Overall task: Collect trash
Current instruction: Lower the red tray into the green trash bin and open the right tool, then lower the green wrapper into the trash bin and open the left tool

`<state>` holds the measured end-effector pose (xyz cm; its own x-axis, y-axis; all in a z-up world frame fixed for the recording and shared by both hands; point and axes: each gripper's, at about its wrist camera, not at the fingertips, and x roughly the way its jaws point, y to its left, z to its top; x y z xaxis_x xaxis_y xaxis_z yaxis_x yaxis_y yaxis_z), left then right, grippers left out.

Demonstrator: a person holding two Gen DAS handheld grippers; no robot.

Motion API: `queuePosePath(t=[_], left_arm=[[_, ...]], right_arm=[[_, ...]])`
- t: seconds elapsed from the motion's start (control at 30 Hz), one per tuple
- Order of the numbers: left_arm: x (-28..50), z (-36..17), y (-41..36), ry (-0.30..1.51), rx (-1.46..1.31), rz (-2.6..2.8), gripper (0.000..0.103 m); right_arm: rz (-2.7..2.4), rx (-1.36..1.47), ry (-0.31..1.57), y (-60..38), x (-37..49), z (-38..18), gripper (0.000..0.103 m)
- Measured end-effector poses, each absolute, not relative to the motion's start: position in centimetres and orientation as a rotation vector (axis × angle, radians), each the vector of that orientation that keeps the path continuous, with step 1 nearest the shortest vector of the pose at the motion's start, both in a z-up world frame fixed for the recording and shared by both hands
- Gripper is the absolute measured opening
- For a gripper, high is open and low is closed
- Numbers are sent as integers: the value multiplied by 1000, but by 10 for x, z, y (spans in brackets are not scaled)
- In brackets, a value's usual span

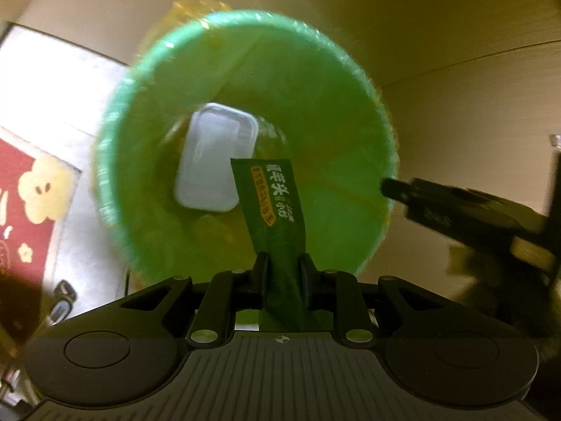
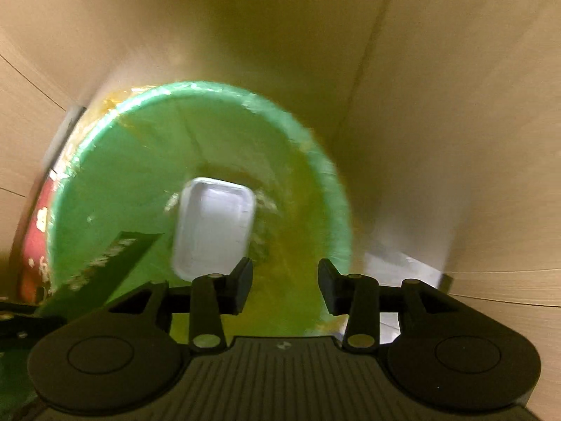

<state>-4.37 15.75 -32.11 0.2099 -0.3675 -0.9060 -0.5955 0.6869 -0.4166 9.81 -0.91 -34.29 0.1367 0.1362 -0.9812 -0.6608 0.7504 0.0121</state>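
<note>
With your left tongs clamped on the green sachet over the mouth of the green bin, centre it above the white tray before releasing, keeping your empty, parted right tongs clear.

Green sachet upright over green bin; white tray at btm.

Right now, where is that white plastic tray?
The white tray lies at the bottom of the green bin, seen in both wrist views, just beyond the green packet held in the left claw.
</note>
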Motion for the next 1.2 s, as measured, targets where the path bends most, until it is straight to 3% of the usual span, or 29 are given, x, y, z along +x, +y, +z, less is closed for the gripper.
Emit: queuePosePath(t=[0.23, 0.4, 0.5, 0.67, 0.9, 1.07, 1.2], left_arm=[[3, -432, 163, 1540, -895, 341, 22], [36, -514, 162, 1547, -629, 398, 24], [46, -564, 162, 1596, -661, 376, 29], [45, -601, 148, 1665, -672, 313, 31], [39, -539, 179, 1584, -781, 292, 31], [34, -447, 198, 1498, -771, 243, 31], [18, -343, 196, 1288, -702, 185, 31]], right_arm=[[646, -484, 1344, -22, 104, -349, 42], [669, -497, 1382, -27, 99, -376, 43], [659, -485, 1417, -33, 95, -393, 43], [648, -482, 1469, -43, 89, -405, 43], [661, -473, 1406, -36, 98, -376, 43], [709, -428, 1270, -27, 105, -312, 43], [784, -469, 1008, -32, 91, -241, 43]])
